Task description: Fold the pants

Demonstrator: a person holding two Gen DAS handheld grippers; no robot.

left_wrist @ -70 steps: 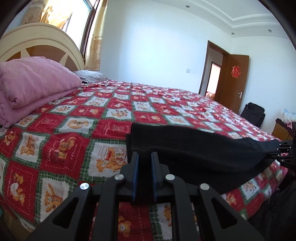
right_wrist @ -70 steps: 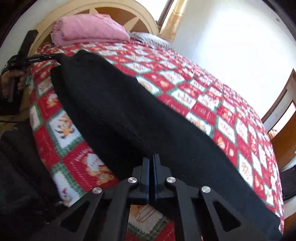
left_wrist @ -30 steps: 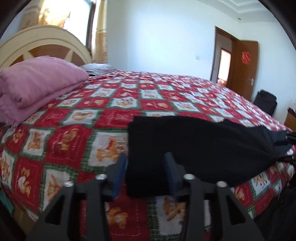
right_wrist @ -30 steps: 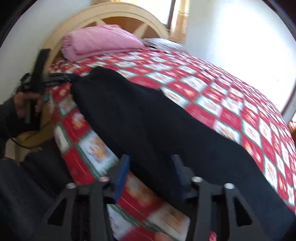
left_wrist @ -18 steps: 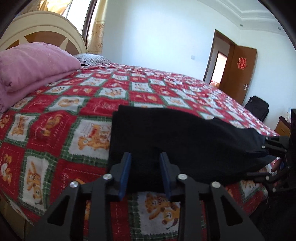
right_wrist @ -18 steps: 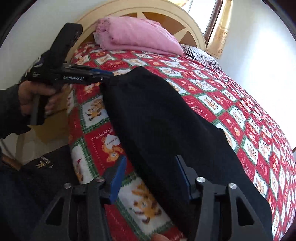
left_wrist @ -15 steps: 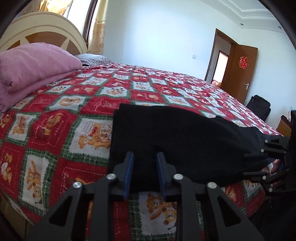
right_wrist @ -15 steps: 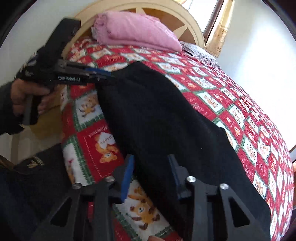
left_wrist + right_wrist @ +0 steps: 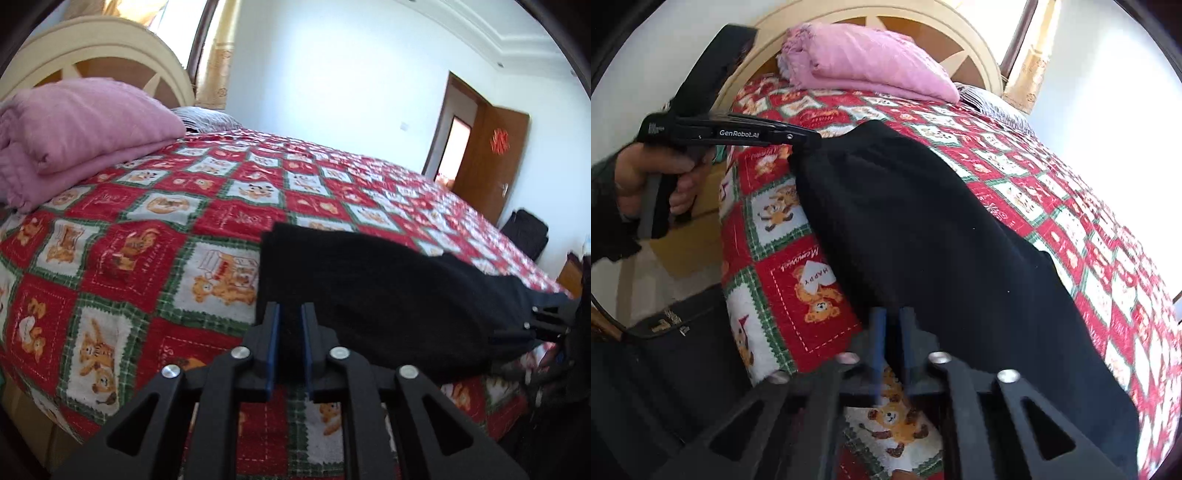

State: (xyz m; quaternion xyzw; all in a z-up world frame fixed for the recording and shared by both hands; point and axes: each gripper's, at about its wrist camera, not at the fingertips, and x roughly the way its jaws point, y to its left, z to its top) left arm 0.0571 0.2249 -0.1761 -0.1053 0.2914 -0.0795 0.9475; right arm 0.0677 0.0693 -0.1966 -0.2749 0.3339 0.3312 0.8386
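Black pants (image 9: 388, 288) lie lengthwise along the near edge of a bed with a red teddy-bear quilt (image 9: 147, 240). My left gripper (image 9: 290, 310) is shut on the near corner of their left end, with black cloth filling the narrow gap between the blue pads. The right wrist view shows that gripper (image 9: 809, 142) from the side, held by a hand (image 9: 653, 173), pinching the far end of the pants (image 9: 923, 221). My right gripper (image 9: 891, 314) has the near hem between its pads; its jaws stand narrow and are opening slightly. It shows at the right edge in the left wrist view (image 9: 546, 321).
A folded pink blanket (image 9: 81, 125) lies by the cream headboard (image 9: 110, 48). A brown door (image 9: 487, 166) stands open at the far right, with a black bag (image 9: 524, 232) below it. A dark bag (image 9: 665, 332) sits on the floor beside the bed.
Both grippers stood open around the pants' near edge and have closed onto it. The right gripper slid left along the hem, nearer the left gripper.
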